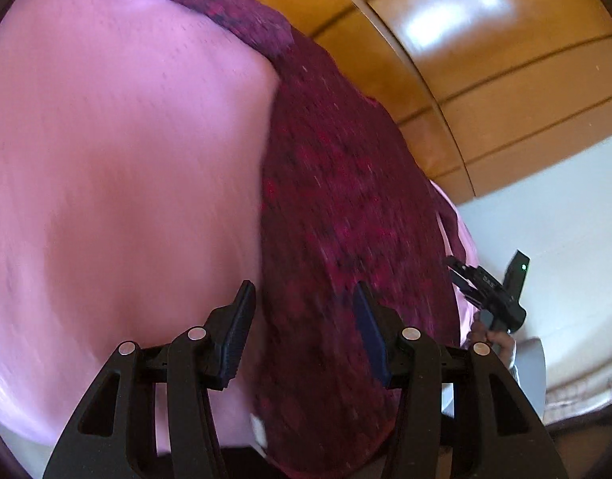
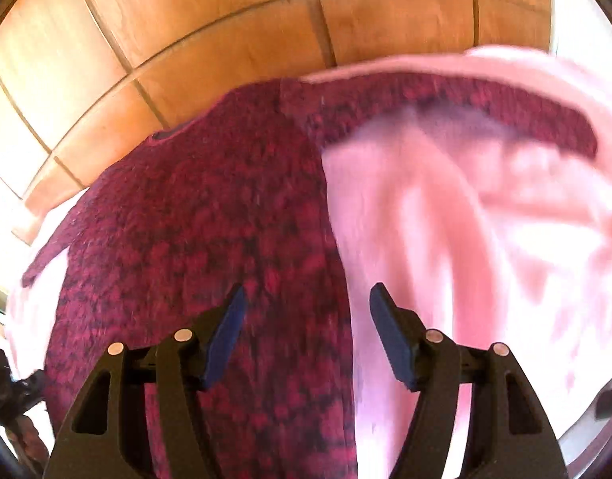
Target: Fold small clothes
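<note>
A dark red mottled knit garment (image 1: 345, 199) lies spread out, with a pale pink garment (image 1: 118, 151) beside and partly over it. My left gripper (image 1: 304, 291) hovers over the line where the two fabrics meet, open, with nothing between its fingers. In the right wrist view the same red knit (image 2: 194, 231) fills the left and the blurred pink cloth (image 2: 445, 215) the right. My right gripper (image 2: 309, 291) stands open above their border and holds nothing. The left wrist view also shows the right gripper (image 1: 485, 291) at the far right edge of the clothes, held by a hand (image 1: 495, 337).
The clothes rest on a white surface (image 1: 565, 219). Glossy wooden panels (image 1: 465, 48) rise behind it, and the same wooden panels (image 2: 226, 40) fill the top of the right wrist view. A dark blurred shape (image 2: 14, 403) sits at the lower left edge.
</note>
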The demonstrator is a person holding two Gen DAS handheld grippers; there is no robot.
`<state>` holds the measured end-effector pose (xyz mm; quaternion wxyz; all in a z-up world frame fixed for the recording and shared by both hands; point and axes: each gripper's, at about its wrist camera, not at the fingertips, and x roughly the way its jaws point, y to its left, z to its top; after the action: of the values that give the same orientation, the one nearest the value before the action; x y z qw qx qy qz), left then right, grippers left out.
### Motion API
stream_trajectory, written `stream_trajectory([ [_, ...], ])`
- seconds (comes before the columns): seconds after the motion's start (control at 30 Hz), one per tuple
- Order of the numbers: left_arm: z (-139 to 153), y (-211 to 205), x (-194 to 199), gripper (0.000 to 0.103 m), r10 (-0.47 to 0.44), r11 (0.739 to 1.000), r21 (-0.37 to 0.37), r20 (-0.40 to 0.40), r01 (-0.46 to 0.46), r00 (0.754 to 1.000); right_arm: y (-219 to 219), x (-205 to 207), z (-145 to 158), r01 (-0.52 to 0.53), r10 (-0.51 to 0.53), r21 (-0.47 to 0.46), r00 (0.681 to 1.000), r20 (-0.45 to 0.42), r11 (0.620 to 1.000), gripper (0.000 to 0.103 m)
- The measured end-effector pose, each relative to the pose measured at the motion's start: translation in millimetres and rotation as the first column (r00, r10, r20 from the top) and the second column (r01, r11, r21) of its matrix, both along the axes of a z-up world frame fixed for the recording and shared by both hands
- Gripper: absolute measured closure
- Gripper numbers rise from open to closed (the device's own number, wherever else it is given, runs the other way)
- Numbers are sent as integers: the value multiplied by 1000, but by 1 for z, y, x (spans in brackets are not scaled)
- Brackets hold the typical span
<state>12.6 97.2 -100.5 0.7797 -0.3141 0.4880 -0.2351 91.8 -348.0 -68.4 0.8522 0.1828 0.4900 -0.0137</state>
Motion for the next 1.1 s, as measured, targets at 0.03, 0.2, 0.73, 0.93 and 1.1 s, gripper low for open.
stream_trajectory([
  [0.03,1,-3,-7,54,-6,1000,-10,-3,6,1000,5,-7,-3,-12,12,3,1000,-10,1000,45],
  [0.2,2,-13,-21,85,-34,999,23,0,34,999,16,-33,-6,-57,58,22,998,-20,998,58],
  [0.73,20,-14,-3,75,7,963,271,25,-14,1000,16,-56,6,-131,129,-58,991,-38,990,80],
  [0.93,60,-3,22,45,110,957,246,179,-153,978,-65,-47,24,110,-120,127,990,77,986,48],
  [1.1,63,-43,51,45,38,950,295,215,-102,976,-172,-32,18,384,-456,376,881,123,843,47],
])
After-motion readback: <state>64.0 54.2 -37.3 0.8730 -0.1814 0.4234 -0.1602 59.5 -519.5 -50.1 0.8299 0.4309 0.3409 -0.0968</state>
